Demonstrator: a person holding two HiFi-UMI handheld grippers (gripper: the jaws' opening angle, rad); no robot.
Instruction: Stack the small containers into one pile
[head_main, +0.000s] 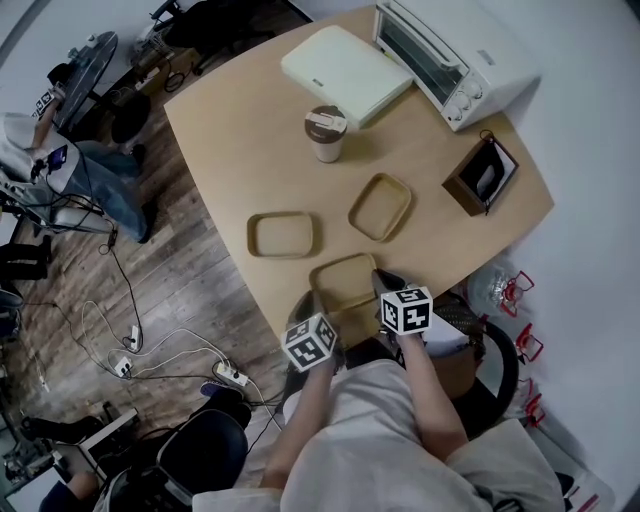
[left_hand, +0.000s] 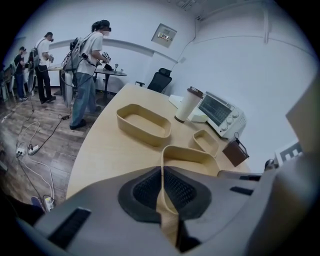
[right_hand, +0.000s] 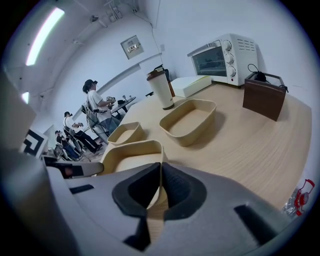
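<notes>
Three shallow tan containers lie on the wooden table. The nearest container (head_main: 345, 278) sits at the table's front edge, and both grippers hold it. My left gripper (head_main: 318, 325) (left_hand: 162, 172) is shut on the near left corner of this container's (left_hand: 190, 155) thin wall. My right gripper (head_main: 385, 290) (right_hand: 161, 180) is shut on the wall at the container's (right_hand: 132, 152) near right corner. A second container (head_main: 283, 234) (left_hand: 144, 124) (right_hand: 125, 133) lies apart to the left. The third container (head_main: 380, 206) (left_hand: 207, 141) (right_hand: 190, 120) lies farther back on the right.
Behind the containers stand a lidded cup (head_main: 326, 133) (right_hand: 160, 90), a flat white box (head_main: 345, 70), a white toaster oven (head_main: 450, 60) (right_hand: 222, 52) and a brown box (head_main: 482, 175) (right_hand: 264, 95). People (left_hand: 90, 70) stand beyond the table's left side, and cables (head_main: 150, 350) lie on the floor.
</notes>
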